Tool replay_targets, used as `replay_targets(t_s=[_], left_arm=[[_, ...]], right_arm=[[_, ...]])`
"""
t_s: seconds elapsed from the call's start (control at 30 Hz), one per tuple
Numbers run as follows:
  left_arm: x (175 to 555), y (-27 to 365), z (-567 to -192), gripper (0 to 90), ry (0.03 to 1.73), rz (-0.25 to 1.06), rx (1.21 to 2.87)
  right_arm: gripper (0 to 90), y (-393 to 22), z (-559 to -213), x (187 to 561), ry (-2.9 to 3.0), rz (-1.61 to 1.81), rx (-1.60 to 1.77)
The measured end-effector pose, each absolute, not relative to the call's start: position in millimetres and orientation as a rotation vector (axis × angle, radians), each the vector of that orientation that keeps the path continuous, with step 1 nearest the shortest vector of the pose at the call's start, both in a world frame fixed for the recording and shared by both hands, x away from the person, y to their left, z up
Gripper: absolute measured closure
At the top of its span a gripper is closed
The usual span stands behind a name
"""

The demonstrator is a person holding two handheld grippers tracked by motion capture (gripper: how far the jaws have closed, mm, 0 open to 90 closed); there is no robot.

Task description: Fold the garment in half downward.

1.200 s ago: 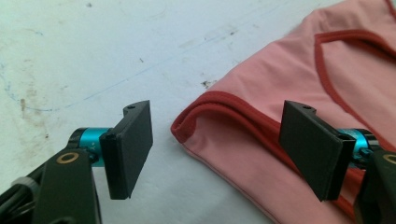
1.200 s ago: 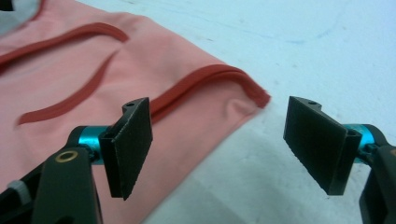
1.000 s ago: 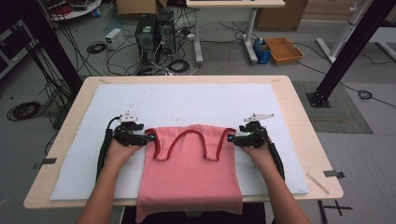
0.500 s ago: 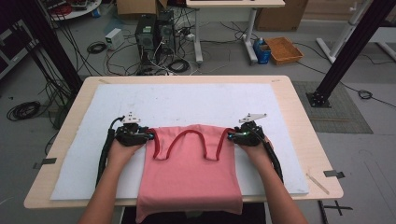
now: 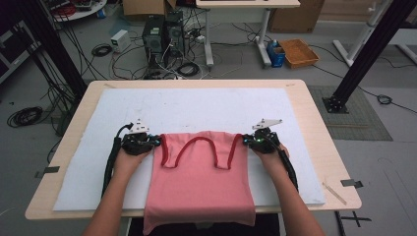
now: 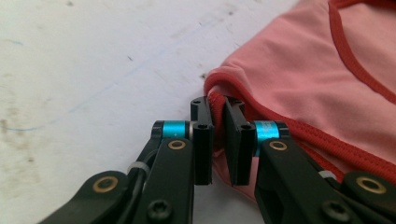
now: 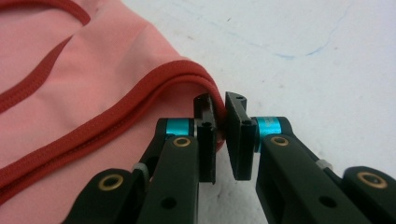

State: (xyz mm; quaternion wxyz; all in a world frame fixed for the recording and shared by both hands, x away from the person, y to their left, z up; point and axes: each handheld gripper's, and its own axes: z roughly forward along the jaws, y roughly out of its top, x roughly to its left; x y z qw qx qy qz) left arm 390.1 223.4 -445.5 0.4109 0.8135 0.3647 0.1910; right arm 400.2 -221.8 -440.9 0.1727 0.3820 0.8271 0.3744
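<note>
A pink top with red trim lies flat on the white mat on the desk. Its shoulder end points to the far edge of the desk, and its bottom hem hangs over the near edge, close to the person. So the top runs long from near to far. The left gripper sits at the top's left shoulder corner and the right gripper sits at its right shoulder corner. They are level with each other, one on each side, so neither one is nearer. The jaws of both have just been closing, with cloth between them. In the left gripper view, the left gripper is pinched on the red edge of the top. In the right gripper view, the right gripper is pinched on the red edge too. The rest of the top lies toward the person from both grippers, so I think a lift or a fold would bring the shoulders back over it.
</note>
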Motion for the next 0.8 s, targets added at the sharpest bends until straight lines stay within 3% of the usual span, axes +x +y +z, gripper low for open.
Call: replay_targets(t_s=[0.8], left_arm=[[425, 233, -440, 82.9, 1.015, 0.481, 1.941]], right_arm=[[83.9, -225, -420, 439, 2.289, 1.076, 1.118]])
